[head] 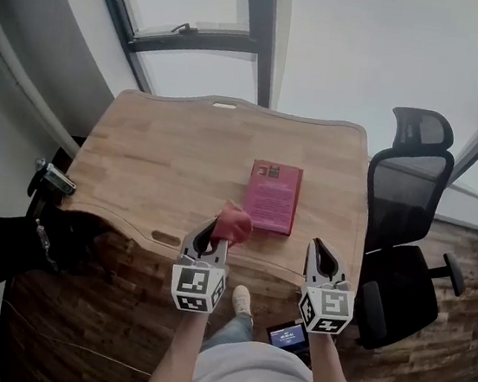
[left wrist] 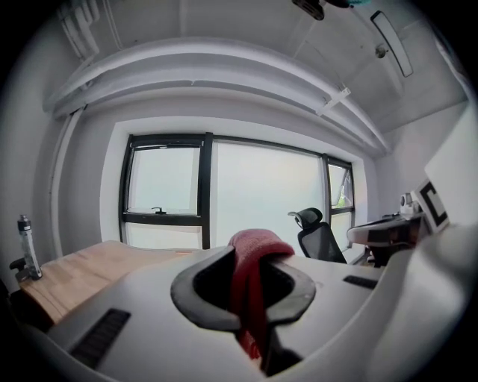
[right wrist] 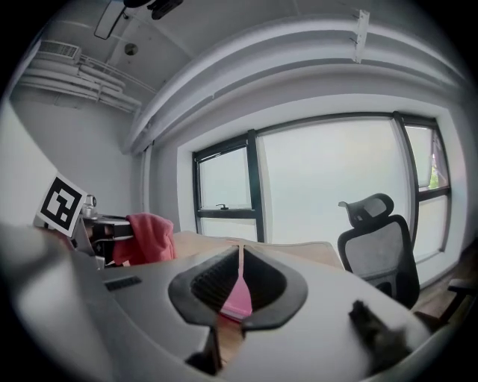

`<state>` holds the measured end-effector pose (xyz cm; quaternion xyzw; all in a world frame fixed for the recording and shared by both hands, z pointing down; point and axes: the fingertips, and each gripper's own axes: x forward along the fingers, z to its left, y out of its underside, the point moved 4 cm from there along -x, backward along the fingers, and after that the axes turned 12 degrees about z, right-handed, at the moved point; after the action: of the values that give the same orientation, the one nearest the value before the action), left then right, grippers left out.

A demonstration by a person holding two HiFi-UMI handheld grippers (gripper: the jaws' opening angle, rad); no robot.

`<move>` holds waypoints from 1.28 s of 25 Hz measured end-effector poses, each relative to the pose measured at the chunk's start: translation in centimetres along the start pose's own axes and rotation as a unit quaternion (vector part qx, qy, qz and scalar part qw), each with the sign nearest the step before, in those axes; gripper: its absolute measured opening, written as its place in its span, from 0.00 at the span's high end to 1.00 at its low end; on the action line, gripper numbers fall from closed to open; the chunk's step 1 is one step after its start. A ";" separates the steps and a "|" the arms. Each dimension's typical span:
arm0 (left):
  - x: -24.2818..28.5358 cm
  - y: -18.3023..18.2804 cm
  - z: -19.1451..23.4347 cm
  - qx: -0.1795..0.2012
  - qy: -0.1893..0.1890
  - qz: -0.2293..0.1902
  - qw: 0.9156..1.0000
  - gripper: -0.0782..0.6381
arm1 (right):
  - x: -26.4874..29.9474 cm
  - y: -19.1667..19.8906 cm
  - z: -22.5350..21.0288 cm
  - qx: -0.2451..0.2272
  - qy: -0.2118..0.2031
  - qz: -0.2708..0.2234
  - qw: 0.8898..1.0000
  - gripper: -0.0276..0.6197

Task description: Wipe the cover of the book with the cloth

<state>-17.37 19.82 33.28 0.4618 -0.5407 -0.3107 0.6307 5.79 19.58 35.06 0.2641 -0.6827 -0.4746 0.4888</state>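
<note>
Book (head: 271, 196) with the pink cover lies flat on the wooden table (head: 156, 157), right of centre and a little in from the near edge. The left gripper (head: 209, 239) is clamped on the red cloth (head: 234, 222) — a fold bulges above its jaws. It hovers at the table's near edge, just beside the book's near left corner, and the cloth is not yet on the cover. The right gripper (head: 320, 251) has its jaws together on nothing, off the book's near right corner. As I read it, the approach is in hand and wiping has not begun. Next the cloth must come down flat on the cover and sweep across it — the free gripper could steady the book
</note>
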 end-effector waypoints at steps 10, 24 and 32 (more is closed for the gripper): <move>12.6 -3.6 7.3 -0.004 0.040 0.029 0.999 0.82 | 12.5 -4.1 -1.2 0.015 0.029 0.033 0.999 0.90; 21.8 -0.9 8.8 -0.010 0.070 0.077 0.995 0.82 | 19.2 -0.3 -3.9 0.029 0.042 0.111 0.992 0.90; 21.8 0.0 8.2 -0.011 0.028 0.094 0.995 0.82 | 20.2 2.5 -4.3 0.018 -0.002 0.147 0.989 0.90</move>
<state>-20.46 -1.67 41.82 0.4108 -0.5602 -0.2432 0.6769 2.29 2.26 46.10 0.1691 -0.7237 -0.3858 0.5466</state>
